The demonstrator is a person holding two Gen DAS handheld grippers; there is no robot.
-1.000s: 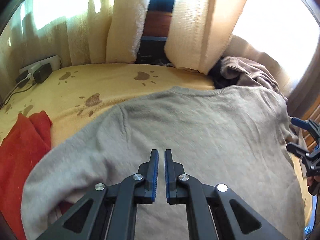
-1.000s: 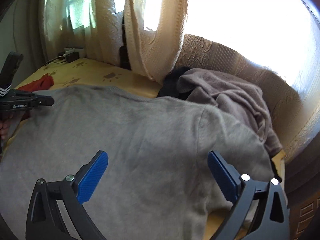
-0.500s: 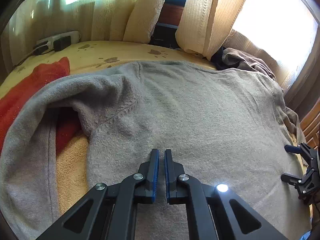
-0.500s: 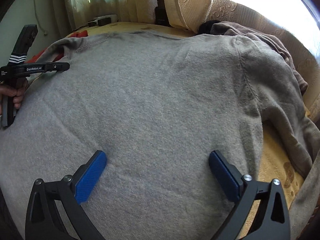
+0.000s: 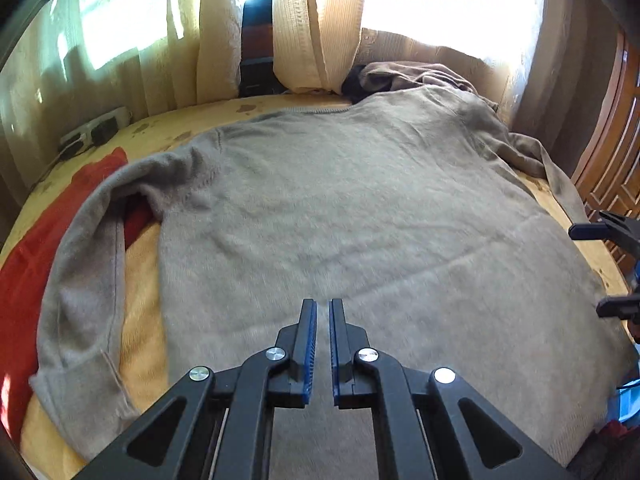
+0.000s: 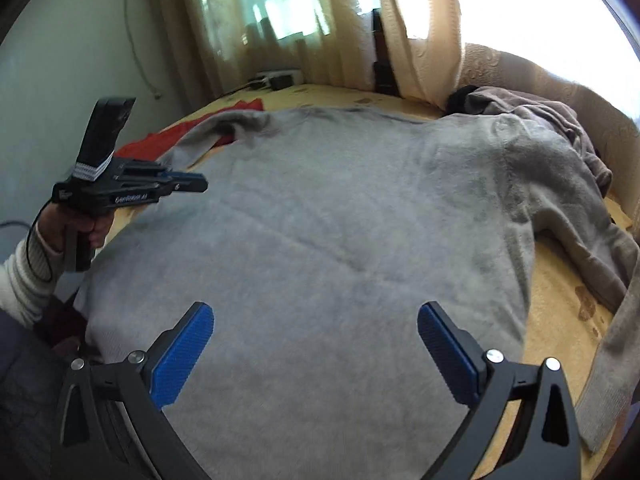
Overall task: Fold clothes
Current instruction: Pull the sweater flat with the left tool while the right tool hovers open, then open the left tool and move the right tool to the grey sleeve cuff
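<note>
Both my grippers hover over the grey sweater (image 5: 360,216) spread flat: left gripper (image 5: 322,308) nearly closed and empty, right gripper (image 6: 316,320) spread wide

Only one legible marking appears: white lettering, apparently "GenRobot.AI" though blurred here, printed along the side of the left gripper (image 6: 188,187), which the right wrist view shows up and to the left of its own fingers.
</note>
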